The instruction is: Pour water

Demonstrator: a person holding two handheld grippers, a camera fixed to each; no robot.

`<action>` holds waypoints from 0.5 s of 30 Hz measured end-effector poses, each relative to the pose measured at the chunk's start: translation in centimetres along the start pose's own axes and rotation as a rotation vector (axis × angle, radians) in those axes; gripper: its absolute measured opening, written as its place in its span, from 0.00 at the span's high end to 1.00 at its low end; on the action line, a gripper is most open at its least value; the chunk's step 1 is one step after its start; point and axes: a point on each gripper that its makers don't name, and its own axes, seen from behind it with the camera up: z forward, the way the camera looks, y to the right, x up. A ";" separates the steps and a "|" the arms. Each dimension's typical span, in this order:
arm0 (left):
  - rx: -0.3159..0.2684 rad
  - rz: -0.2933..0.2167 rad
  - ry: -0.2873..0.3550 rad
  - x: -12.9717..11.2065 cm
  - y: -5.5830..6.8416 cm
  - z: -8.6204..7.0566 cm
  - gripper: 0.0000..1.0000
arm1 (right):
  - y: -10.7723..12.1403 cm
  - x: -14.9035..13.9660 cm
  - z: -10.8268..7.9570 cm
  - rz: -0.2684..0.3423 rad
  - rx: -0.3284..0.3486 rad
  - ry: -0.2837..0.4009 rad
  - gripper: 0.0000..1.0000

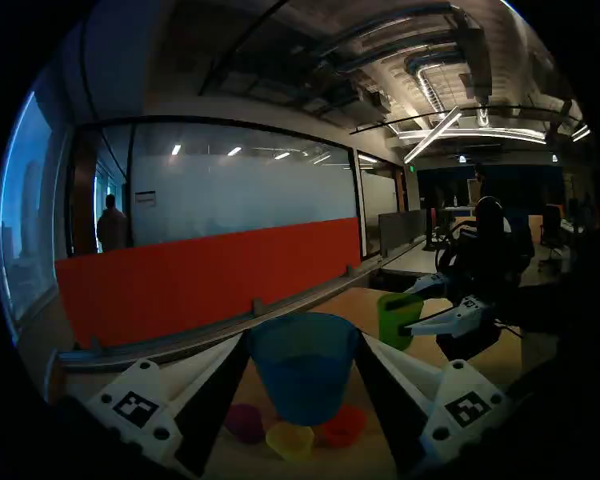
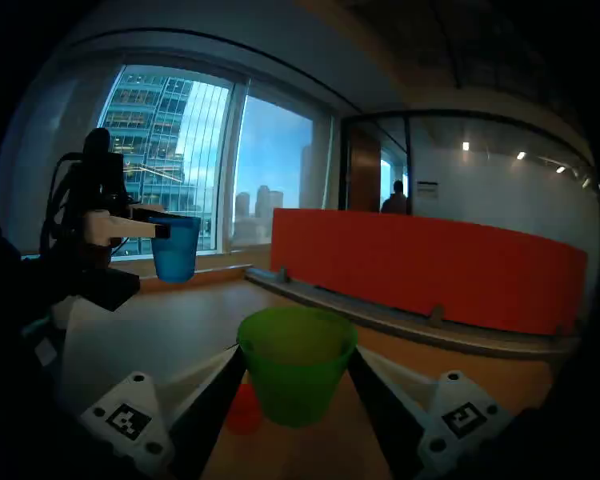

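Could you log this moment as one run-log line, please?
left gripper: shut on blue cup, upright | right gripper: shut on green cup, upright | pour: not started

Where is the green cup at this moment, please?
The green cup is clamped in the right gripper, at the lower centre of the right gripper view, with a small red cup on the table just below-left of it.

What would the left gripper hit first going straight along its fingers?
Probably nothing near: the left gripper, shut on the blue cup, aims over the table at the orange wall panel. The green cup sits right of that line; depth unclear.
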 end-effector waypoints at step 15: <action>0.007 0.000 0.020 0.6 0.0 0.1 0.11 | -2.7 1.0 0.1 -0.047 0.063 0.006 0.10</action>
